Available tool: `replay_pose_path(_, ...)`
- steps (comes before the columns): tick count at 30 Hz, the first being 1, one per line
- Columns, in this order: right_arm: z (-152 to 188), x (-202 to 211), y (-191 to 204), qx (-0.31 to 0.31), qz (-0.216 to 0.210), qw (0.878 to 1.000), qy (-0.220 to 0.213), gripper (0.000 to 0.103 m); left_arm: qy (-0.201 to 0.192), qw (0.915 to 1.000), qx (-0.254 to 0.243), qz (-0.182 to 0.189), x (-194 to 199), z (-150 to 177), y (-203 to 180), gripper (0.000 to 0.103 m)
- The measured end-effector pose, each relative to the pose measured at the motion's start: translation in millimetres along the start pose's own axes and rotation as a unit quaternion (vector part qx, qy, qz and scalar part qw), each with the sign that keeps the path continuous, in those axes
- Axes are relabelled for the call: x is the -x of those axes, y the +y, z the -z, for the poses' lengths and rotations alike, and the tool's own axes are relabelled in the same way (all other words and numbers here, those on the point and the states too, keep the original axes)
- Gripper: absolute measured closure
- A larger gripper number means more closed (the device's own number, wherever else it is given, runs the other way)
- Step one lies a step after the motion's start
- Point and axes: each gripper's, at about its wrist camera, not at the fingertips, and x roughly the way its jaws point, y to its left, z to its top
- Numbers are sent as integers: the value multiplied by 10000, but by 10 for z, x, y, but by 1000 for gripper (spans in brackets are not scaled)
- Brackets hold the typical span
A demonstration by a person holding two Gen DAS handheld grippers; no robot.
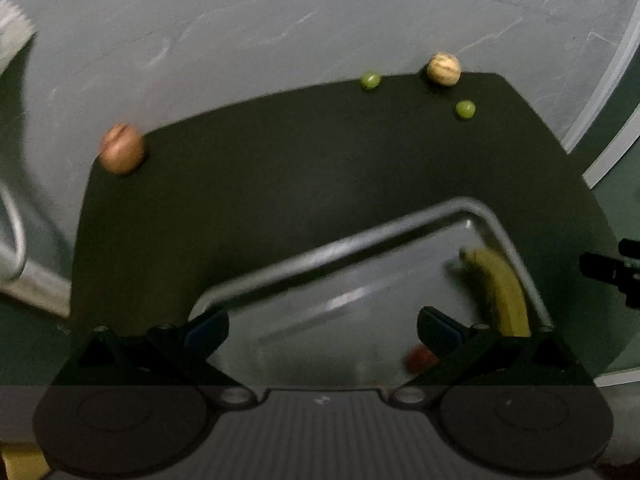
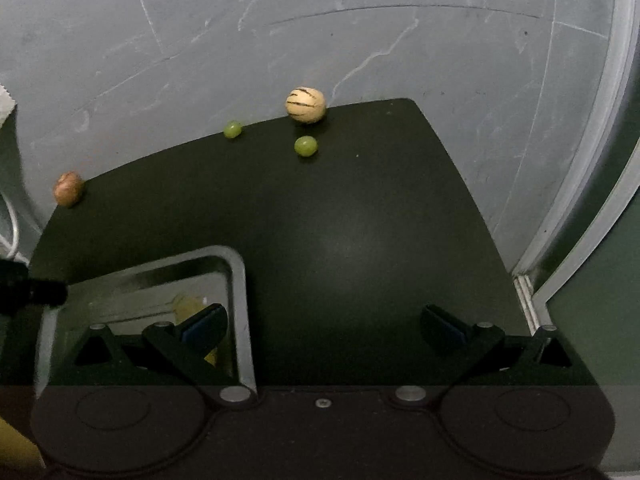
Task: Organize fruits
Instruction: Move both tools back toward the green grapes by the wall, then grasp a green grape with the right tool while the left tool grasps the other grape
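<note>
A metal tray (image 1: 328, 248) (image 2: 238, 276) rests on a dark mat (image 1: 280, 184) (image 2: 360, 240). In the tray lie a yellow banana (image 1: 500, 288) (image 2: 188, 306) and a small red fruit (image 1: 420, 358). My left gripper (image 1: 322, 326) hovers open over the tray. My right gripper (image 2: 324, 326) is open above bare mat, right of the tray. At the mat's far edge sit a pale striped round fruit (image 1: 443, 69) (image 2: 306, 105), two green grapes (image 1: 370, 80) (image 1: 465, 109) (image 2: 232, 129) (image 2: 306, 146), and a brown round fruit (image 1: 121, 149) (image 2: 69, 188).
The mat lies on a grey marbled surface (image 1: 280, 20) (image 2: 360, 40). A pale raised rim (image 2: 600, 160) curves along the right. Another metal object (image 1: 16, 240) shows at the left edge. The other gripper's black tip (image 1: 612, 270) (image 2: 28, 290) pokes into each view.
</note>
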Motion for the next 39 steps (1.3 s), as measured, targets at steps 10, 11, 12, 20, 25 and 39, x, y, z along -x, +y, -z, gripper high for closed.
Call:
replay_pose_path(10,-428,-464,213,467,86,9988,-70,1,-289,9990,-233,251,-519,-688,-3,1)
replay_pose_path(11,-484,-515,234,513,124,9986,-106,1,-331,9988,-254,269,-584,-761,-1,1)
replay_pose_path(12,-543,-569,251,552,176,9982,-160,1,-369,9985,-268,290,-631,-826,1,1)
replay_pose_path(20,-920,-961,302,640,409,9962,-421,1,-750,9960,-89,485,-1056,-1391,-1,1)
replay_pose_path(25,-1020,-1134,350,654,417,9959,-462,1,-869,9945,12,579,-1294,-1654,-30,1)
replay_pose_path(39,-1096,-1350,429,706,463,9952,-499,1,-975,9915,293,809,-1684,-1954,-56,1)
